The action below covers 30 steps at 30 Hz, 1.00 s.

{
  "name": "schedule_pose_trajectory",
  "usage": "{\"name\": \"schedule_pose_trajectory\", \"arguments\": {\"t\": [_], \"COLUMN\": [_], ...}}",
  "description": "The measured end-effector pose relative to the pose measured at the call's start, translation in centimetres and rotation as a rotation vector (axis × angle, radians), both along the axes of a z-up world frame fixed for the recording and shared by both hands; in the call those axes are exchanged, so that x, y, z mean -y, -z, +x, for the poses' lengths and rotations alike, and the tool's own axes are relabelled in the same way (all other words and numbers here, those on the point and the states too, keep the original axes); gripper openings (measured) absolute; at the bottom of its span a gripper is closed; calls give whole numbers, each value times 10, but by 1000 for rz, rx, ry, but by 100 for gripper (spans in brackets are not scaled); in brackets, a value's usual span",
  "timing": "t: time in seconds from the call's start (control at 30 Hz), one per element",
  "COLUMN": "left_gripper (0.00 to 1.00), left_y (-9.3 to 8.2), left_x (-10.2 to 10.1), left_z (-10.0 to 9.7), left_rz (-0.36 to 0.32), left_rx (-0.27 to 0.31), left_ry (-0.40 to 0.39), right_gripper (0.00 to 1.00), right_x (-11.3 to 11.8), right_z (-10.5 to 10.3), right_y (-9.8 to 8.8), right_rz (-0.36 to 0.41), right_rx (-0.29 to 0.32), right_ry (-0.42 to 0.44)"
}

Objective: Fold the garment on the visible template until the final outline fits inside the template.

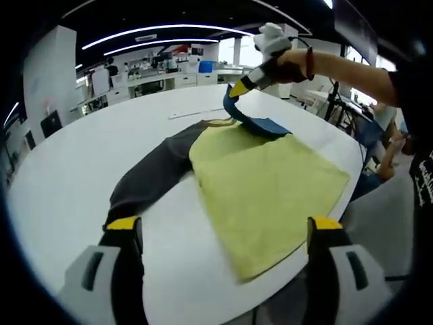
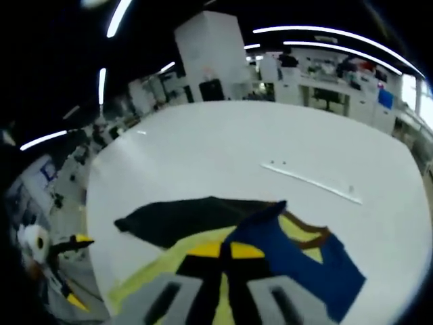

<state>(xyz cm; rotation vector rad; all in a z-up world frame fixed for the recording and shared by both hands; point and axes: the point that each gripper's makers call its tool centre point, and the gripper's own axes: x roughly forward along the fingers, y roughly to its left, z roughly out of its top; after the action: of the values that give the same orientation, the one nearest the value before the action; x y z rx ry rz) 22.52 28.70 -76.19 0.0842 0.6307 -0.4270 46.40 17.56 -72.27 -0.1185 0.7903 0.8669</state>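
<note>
My left gripper (image 1: 226, 233) is spread wide, nothing between its yellow-tipped jaws, hovering over the near edge of the white bench (image 1: 81, 156). Between and beyond those jaws lies the garment (image 1: 270, 183), spread flat: a big yellow-green body panel toward my right, its near corner reaching close to the bench edge, and a dark grey sleeve (image 1: 152, 176) running off to the left, lying flat on the bench top.

Up at the far end of the garment, my right gripper (image 1: 238, 91) comes in from the right, my hand (image 1: 287, 64) wrapped round its handle, and it is clenched on the blue sleeve (image 1: 254, 122). That sleeve is lifted off the bench, curving up from the garment's shoulder to the yellow jaw tips.

From the right gripper view, the jaws of the right gripper (image 2: 225, 252) are closed together at the bottom, pinching the blue sleeve (image 2: 298, 261), which drapes away to the right. There's a brown band at the collar (image 2: 308, 237) just beyond, the yellow-green body showing on either side of the jaws, and the dark sleeve (image 2: 183, 220) stretched out to the left on the bench (image 2: 223, 149). At the far left of this view sits my left gripper (image 2: 71, 244), yellow tip showing, well apart from the garment. A thin pale strip (image 2: 314, 183) lies on the bench farther off. Desks and shelving stand behind.
</note>
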Motion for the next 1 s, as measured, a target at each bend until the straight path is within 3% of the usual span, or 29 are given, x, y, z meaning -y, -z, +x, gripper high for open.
{"name": "schedule_pose_trajectory", "arguments": {"t": [0.6, 1.0], "left_gripper": [99, 99], "left_y": [4, 7], "left_x": [-5, -11], "left_z": [-2, -3], "left_rz": [-1, -5], "left_rx": [-10, -11], "left_ry": [-12, -27], "right_gripper": [0, 0], "right_x": [-32, -49], "right_z": [-7, -16], "right_y": [1, 16], "right_rz": [20, -7], "right_rx": [4, 5], "right_ry": [-48, -94]}}
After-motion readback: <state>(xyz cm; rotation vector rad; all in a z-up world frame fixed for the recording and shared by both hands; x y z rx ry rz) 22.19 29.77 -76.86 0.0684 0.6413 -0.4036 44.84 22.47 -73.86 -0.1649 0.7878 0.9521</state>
